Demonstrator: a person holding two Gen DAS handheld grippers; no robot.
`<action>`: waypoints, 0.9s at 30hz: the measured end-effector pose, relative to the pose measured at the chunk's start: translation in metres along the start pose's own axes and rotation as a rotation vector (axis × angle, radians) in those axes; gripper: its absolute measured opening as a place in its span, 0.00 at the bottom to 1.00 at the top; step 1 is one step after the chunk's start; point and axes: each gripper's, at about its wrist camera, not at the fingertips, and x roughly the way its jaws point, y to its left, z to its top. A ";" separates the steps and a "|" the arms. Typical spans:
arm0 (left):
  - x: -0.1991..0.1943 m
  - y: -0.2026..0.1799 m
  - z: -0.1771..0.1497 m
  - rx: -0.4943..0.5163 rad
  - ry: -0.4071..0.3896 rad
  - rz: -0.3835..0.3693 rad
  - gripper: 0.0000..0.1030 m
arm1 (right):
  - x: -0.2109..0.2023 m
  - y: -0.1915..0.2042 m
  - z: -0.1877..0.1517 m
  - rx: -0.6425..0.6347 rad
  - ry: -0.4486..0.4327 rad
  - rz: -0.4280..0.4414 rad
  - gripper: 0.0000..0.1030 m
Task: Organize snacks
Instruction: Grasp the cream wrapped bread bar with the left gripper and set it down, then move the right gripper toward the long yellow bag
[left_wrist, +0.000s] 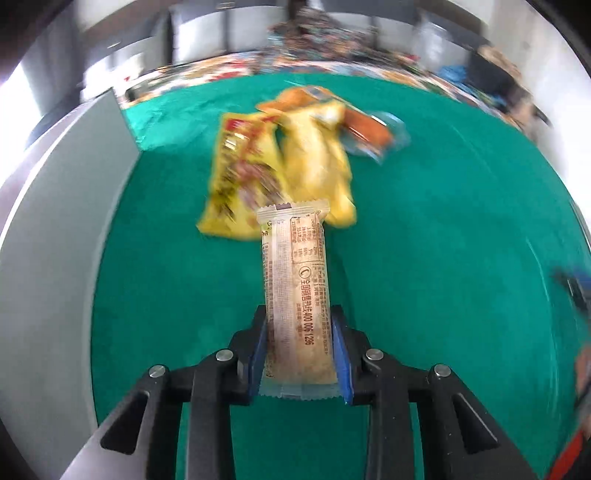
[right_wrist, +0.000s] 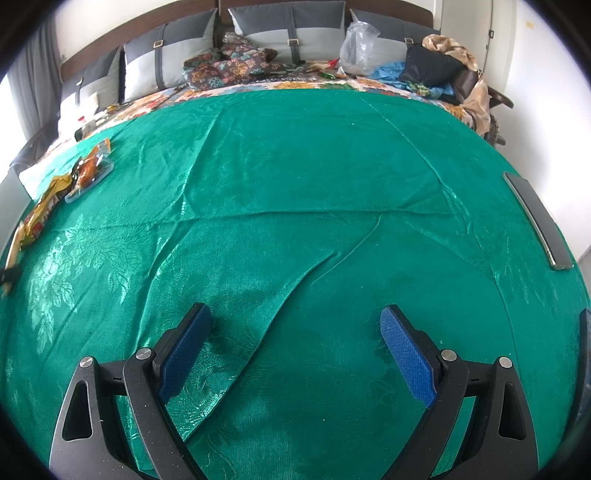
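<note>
Green patterned cloth (right_wrist: 295, 192), creased, spread over a bed; grey cushions (right_wrist: 173, 55) along the headboard. Left gripper (left_wrist: 300, 343): blue pads clamped on a long beige snack bar wrapper (left_wrist: 295, 288), pointing away from the camera. Beyond it, blurred: yellow snack bags (left_wrist: 273, 170) and an orange packet (left_wrist: 365, 129), lying together on the cloth. Right gripper (right_wrist: 295, 354): jaws spread wide, nothing between, hovering above bare cloth. Grey tray edge (left_wrist: 74, 206) at left.

Yellow packets (left_wrist: 280, 162) motion-blurred, print unreadable; snack pile (right_wrist: 48, 199) cut by edge.
</note>
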 end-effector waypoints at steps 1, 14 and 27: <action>-0.006 -0.006 -0.011 0.054 0.002 -0.012 0.30 | 0.000 0.000 0.000 0.000 0.000 0.000 0.92; -0.003 -0.009 -0.038 -0.037 -0.117 0.048 1.00 | 0.000 0.000 0.000 0.001 0.001 -0.001 0.92; -0.003 -0.007 -0.039 -0.045 -0.138 0.053 1.00 | 0.000 0.000 0.000 0.001 0.001 -0.001 0.92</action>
